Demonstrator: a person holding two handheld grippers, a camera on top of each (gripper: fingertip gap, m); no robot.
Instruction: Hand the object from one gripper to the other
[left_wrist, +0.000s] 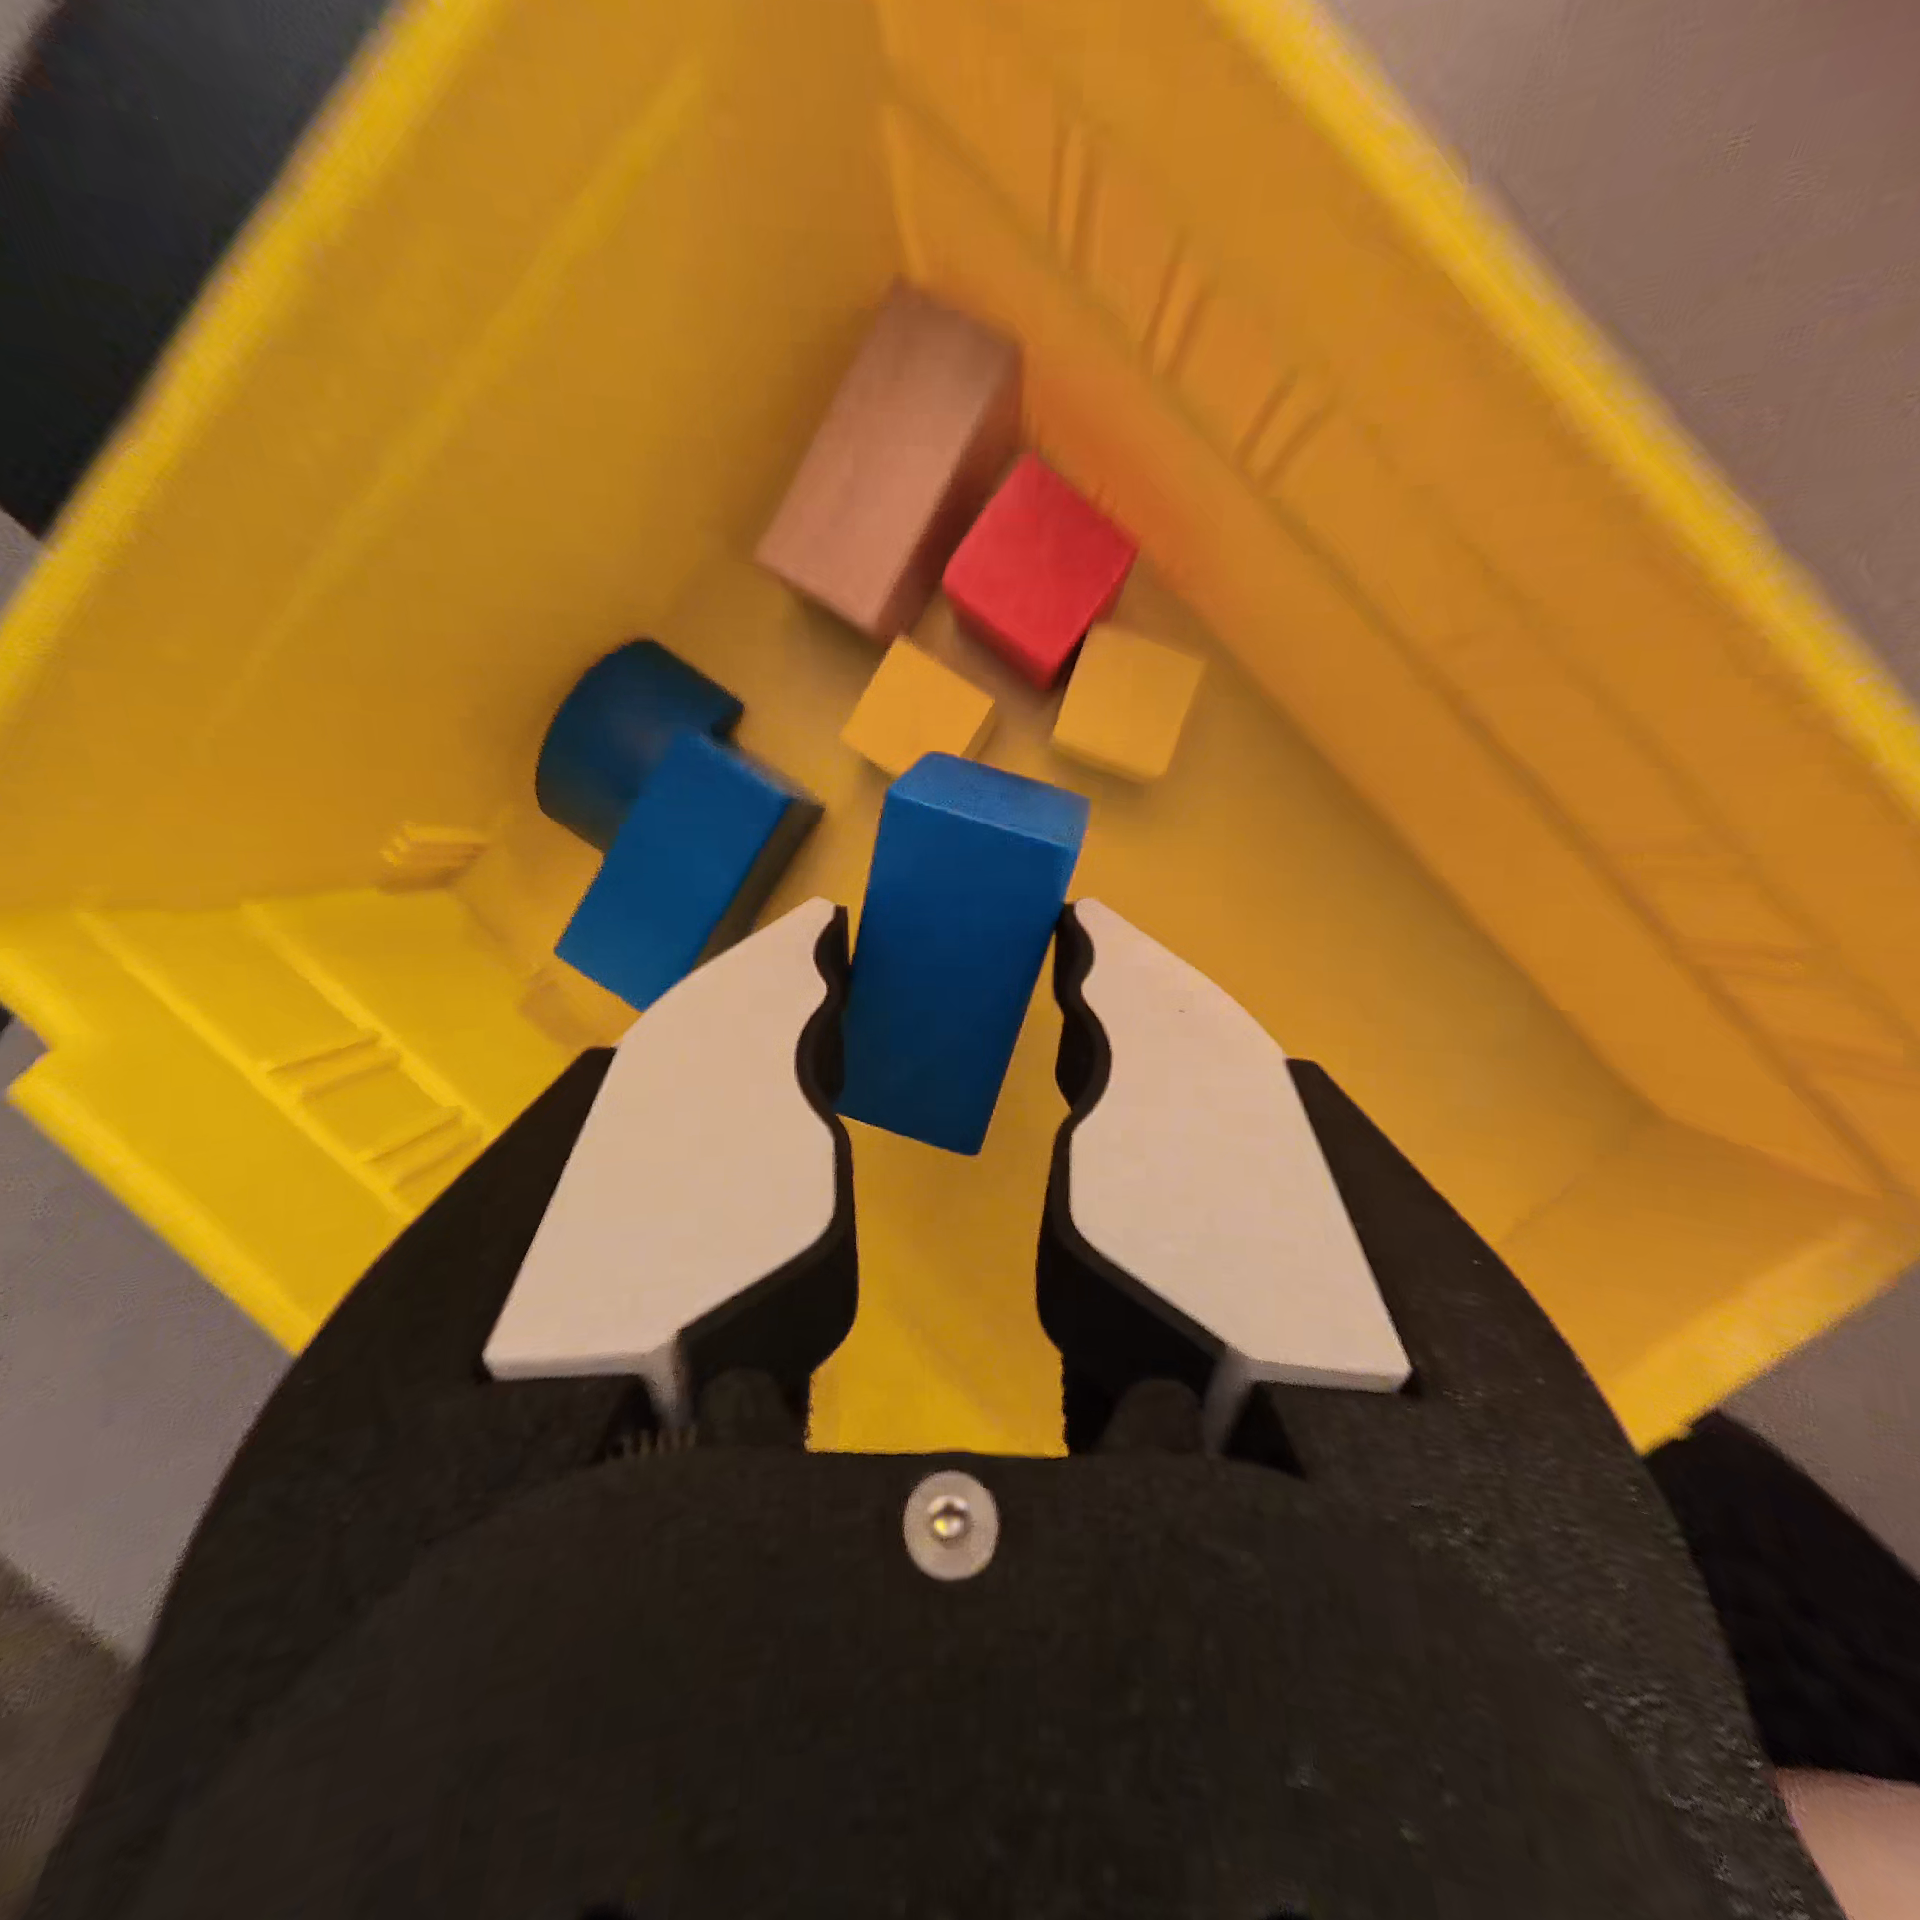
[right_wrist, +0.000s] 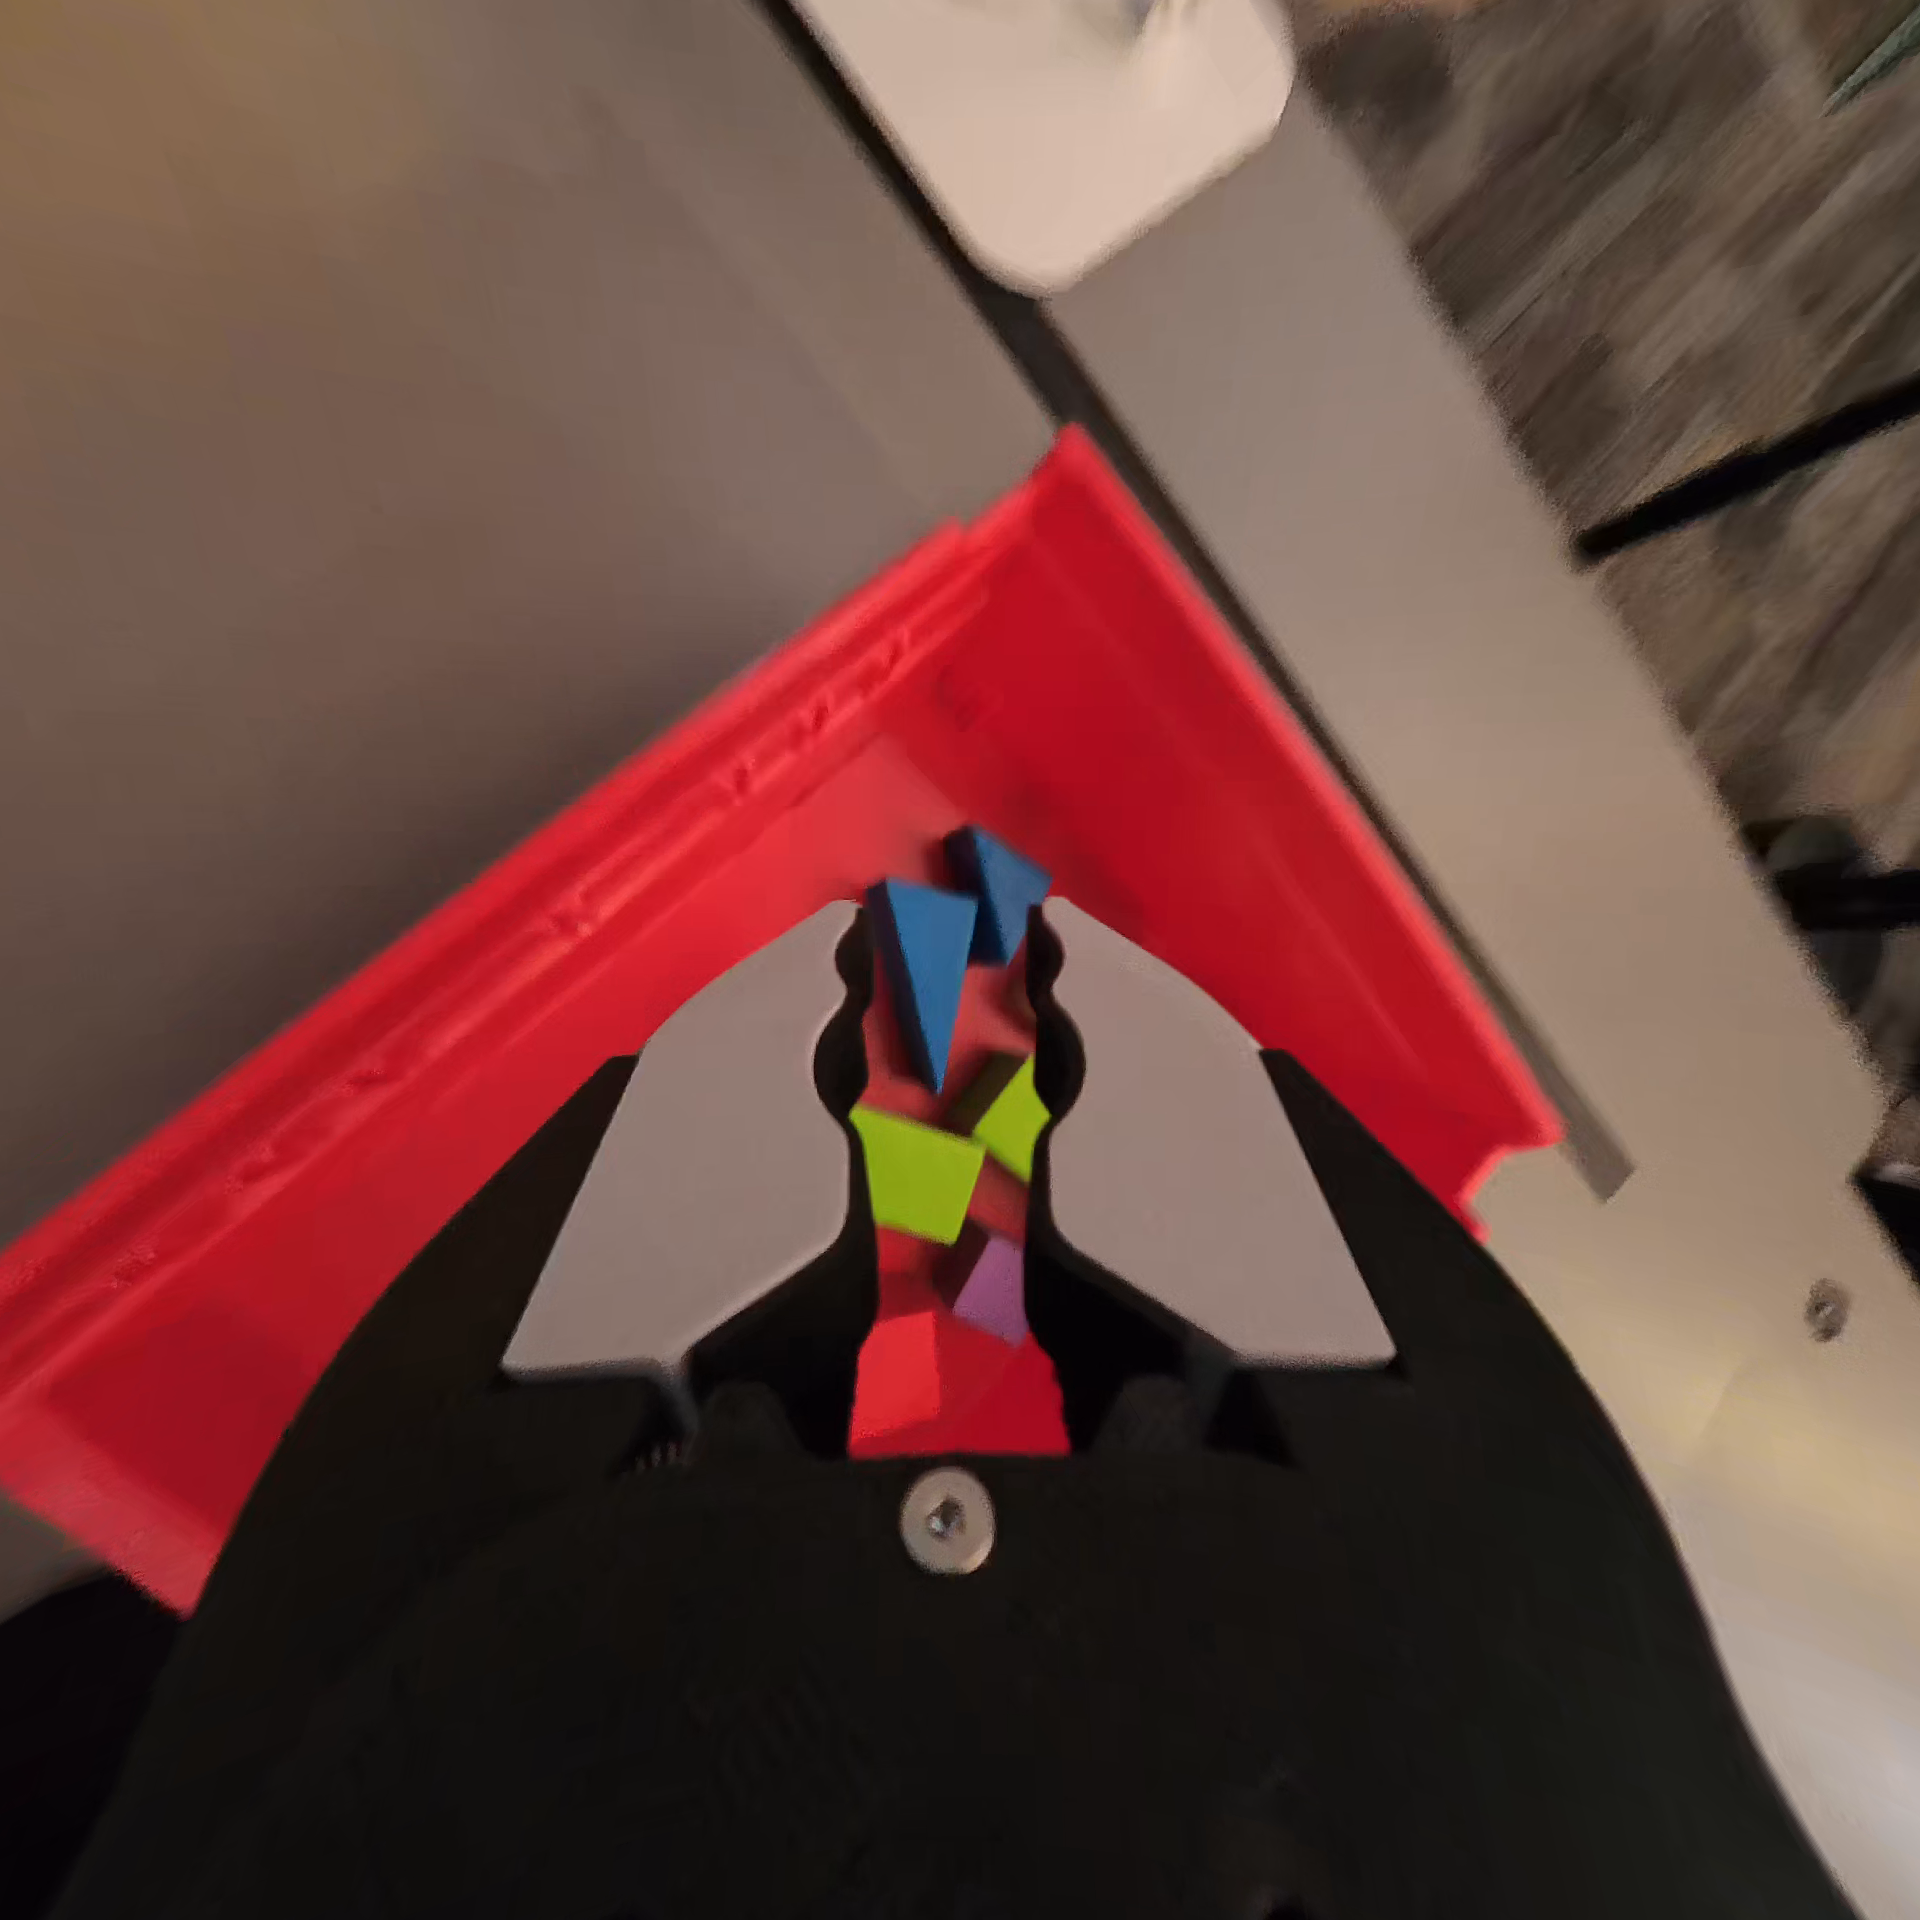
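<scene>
Gripping a blue rectangular block (left_wrist: 961, 951) between the white fingers (left_wrist: 717, 1091) of the left gripper (left_wrist: 951, 914), above the open yellow bin (left_wrist: 436, 436). Clamped on the block's two long side faces, near the fingertips. Long axis running roughly along the fingers, away from the camera and into the bin, leaning a little to the right at the far end; far square end face turned toward the bin's floor, near end sticking back into the gap between the fingers.

Lying on the yellow floor beyond it: a blue piece with a rounded end (left_wrist: 655, 805) to the left, a tan wooden block (left_wrist: 894, 457) farther in, a red cube (left_wrist: 1039, 566) just beside the tan one on its right, and two small yellow cubes (left_wrist: 920, 707) (left_wrist: 1127, 701) in front of those, close to the held block's far end. Grey surface showing outside the bin's rim.

Hanging over a red bin (right_wrist: 1143, 727) on a grey table (right_wrist: 416, 364), the right gripper (right_wrist: 951, 925) with fingers parted by a narrow gap and nothing pinched between them. Seen through that gap, resting on the red floor: two blue wedge-shaped pieces (right_wrist: 930, 966) (right_wrist: 1003, 883), two lime-green pieces (right_wrist: 914, 1174) (right_wrist: 1013, 1127), a purple piece (right_wrist: 992, 1288) and a red block (right_wrist: 899, 1371). Picture blurred, so exact shapes hard to tell. Pale rounded object (right_wrist: 1070, 125) at the table's far edge, unclear what.
</scene>
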